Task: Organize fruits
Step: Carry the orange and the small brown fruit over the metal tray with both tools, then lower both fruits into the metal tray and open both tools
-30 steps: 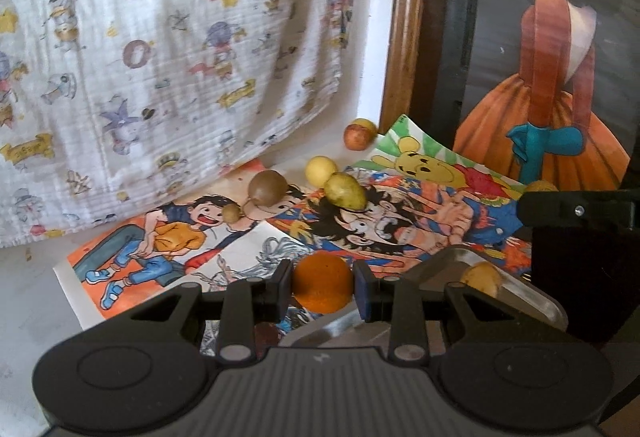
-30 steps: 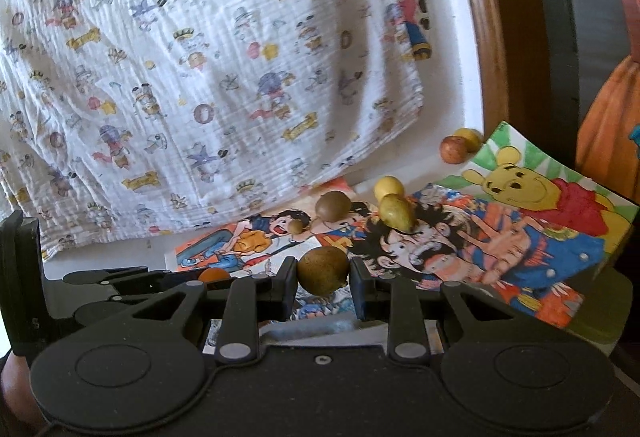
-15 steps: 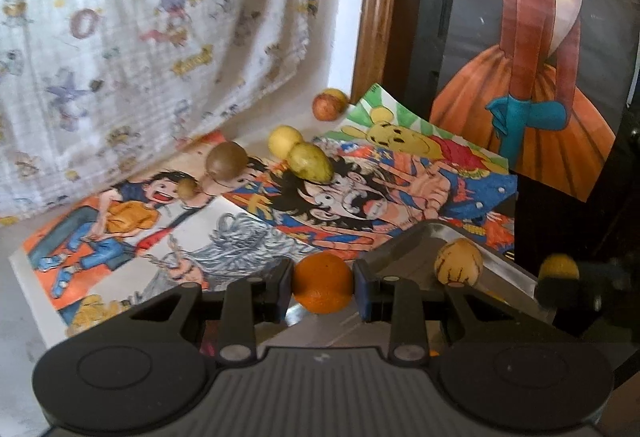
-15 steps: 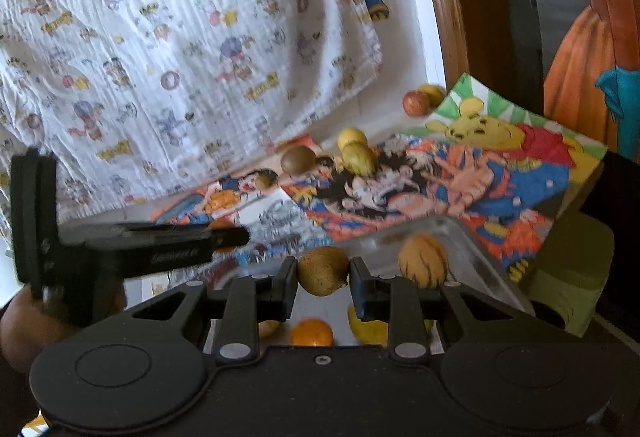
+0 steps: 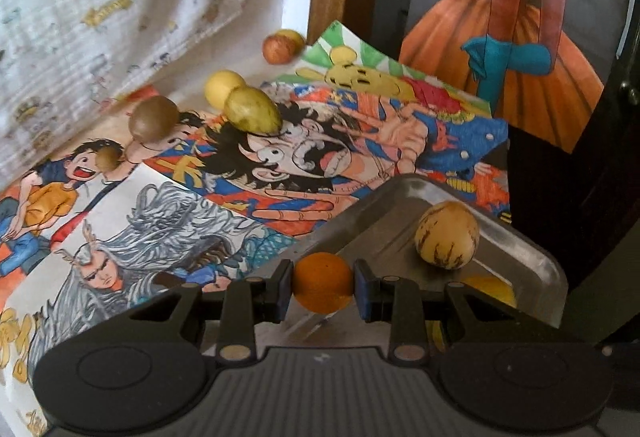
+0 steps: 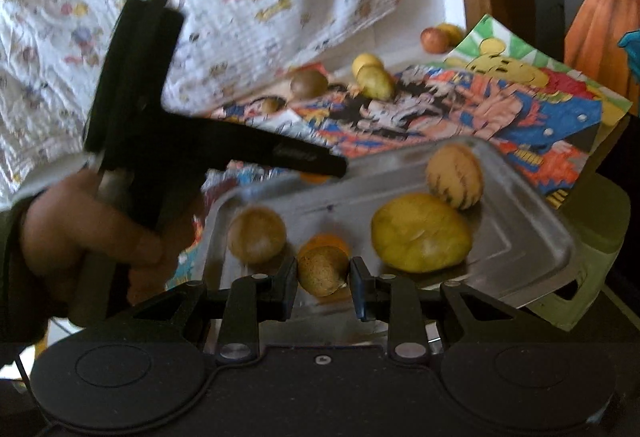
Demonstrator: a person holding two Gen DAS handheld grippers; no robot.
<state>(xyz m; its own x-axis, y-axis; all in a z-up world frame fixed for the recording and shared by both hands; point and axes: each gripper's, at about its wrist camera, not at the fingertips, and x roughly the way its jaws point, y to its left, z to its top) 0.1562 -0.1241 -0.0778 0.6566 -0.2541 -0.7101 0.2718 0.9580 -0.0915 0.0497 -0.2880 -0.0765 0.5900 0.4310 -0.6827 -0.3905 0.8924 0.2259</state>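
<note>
My left gripper (image 5: pixel 322 283) is shut on a round orange fruit (image 5: pixel 322 277), held over the near-left corner of the metal tray (image 5: pixel 548 269). A striped cream fruit (image 5: pixel 446 235) lies in that tray. My right gripper (image 6: pixel 323 271) is shut on a small brown fruit (image 6: pixel 322 269), low over the tray's (image 6: pixel 540 213) front edge. In the right wrist view the tray holds a brown fruit (image 6: pixel 256 235), an orange one (image 6: pixel 324 239), a large yellow one (image 6: pixel 420 233) and the striped one (image 6: pixel 454 175).
Loose fruits lie on the cartoon posters (image 5: pixel 280 173): a brown ball (image 5: pixel 153 118), a green-yellow oval (image 5: pixel 253 109), a yellow ball (image 5: pixel 224 87), a small brown one (image 5: pixel 107 159) and a reddish one (image 5: pixel 276 48) by the wooden frame. A person's hand (image 6: pixel 88 225) holds the left tool.
Both grippers have come closer to the tray and lower over it, each still holding its fruit. The left tool now crosses the right wrist view above the tray's left end.
</note>
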